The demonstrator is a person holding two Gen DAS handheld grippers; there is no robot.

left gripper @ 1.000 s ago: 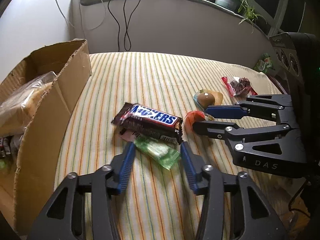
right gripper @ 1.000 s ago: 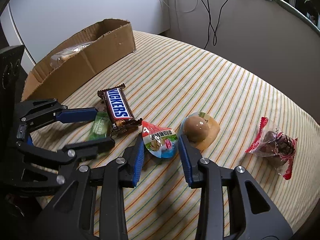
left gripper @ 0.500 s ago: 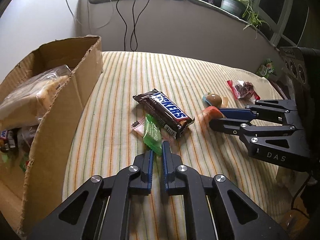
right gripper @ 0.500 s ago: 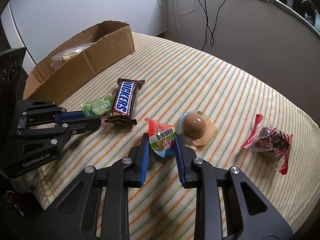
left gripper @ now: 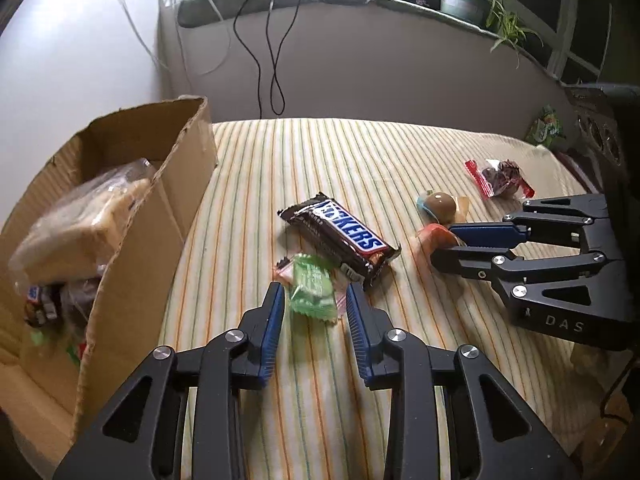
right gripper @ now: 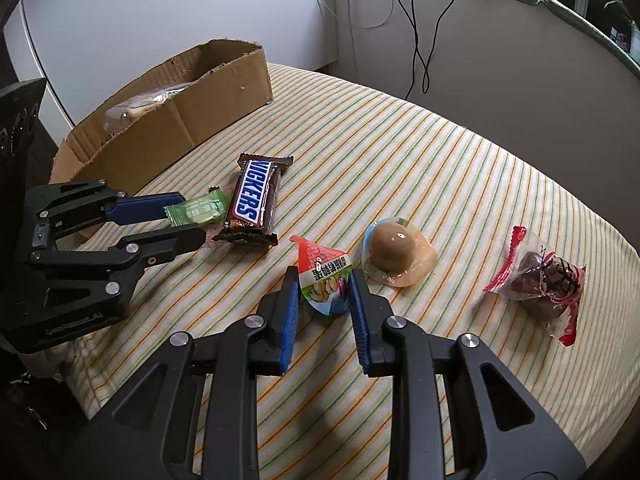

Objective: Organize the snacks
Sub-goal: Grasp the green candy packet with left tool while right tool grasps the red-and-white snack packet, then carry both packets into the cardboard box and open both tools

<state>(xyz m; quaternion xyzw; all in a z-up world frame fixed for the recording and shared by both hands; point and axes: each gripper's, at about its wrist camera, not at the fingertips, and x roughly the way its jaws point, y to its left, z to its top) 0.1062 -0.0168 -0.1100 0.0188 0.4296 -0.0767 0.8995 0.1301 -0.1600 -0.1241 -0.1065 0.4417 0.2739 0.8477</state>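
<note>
Risk: left gripper (left gripper: 316, 304), jaws spread around the small green foil-wrapped candy (left gripper: 313, 289) at lower centre, could drag the brown Snickers bar (left gripper: 343, 240) touching it.
Risk: right gripper (right gripper: 324, 292), spread, flanks the triangular red-and-green snack packet (right gripper: 325, 280); contact unclear; slippery.
Pose: both low, pointing forward.
Destination: open cardboard box (left gripper: 160, 216), left.
</note>
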